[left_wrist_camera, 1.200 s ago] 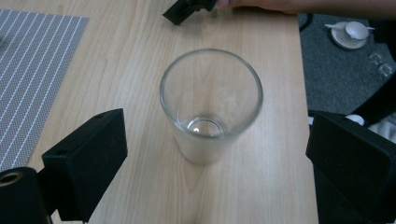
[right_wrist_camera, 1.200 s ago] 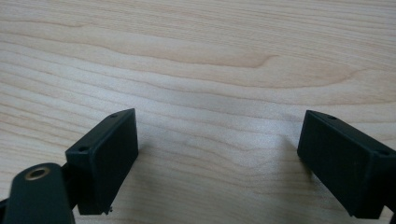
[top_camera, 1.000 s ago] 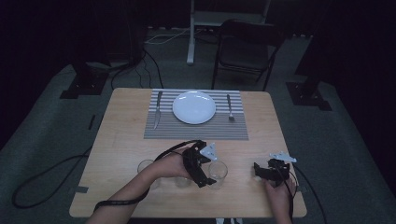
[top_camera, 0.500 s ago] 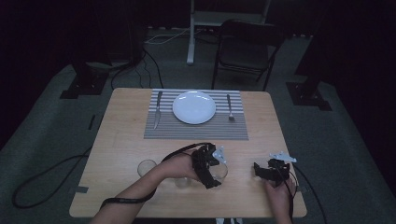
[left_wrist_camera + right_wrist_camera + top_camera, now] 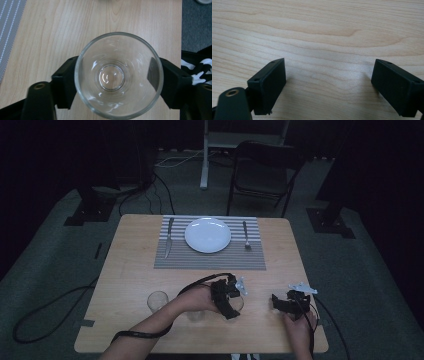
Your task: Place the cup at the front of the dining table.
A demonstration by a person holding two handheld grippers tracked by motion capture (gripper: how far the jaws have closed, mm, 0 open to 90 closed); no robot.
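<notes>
A clear drinking glass [image 5: 118, 75] stands upright on the wooden table [image 5: 62, 32], seen from above through its rim. My left gripper [image 5: 117, 80] has just been closing its jaws, and the black pads now press the glass wall from both sides. In the high view this gripper [image 5: 231, 303] sits at the front middle of the table, over the glass [image 5: 239, 304]. My right gripper [image 5: 286, 303] rests near the front right edge. Its jaws [image 5: 329, 82] stand wide open over bare wood with nothing between them.
A white plate [image 5: 208, 234] lies on a striped placemat [image 5: 210, 261] at the far side, with a knife [image 5: 169, 237] to its left and a fork [image 5: 246, 236] to its right. Two more glasses [image 5: 158, 300] [image 5: 196, 314] stand at the front left. A chair [image 5: 260, 170] is beyond the table.
My left gripper has moved right and slightly down onto the glass, and its jaws have closed on it. The right gripper has stayed put.
</notes>
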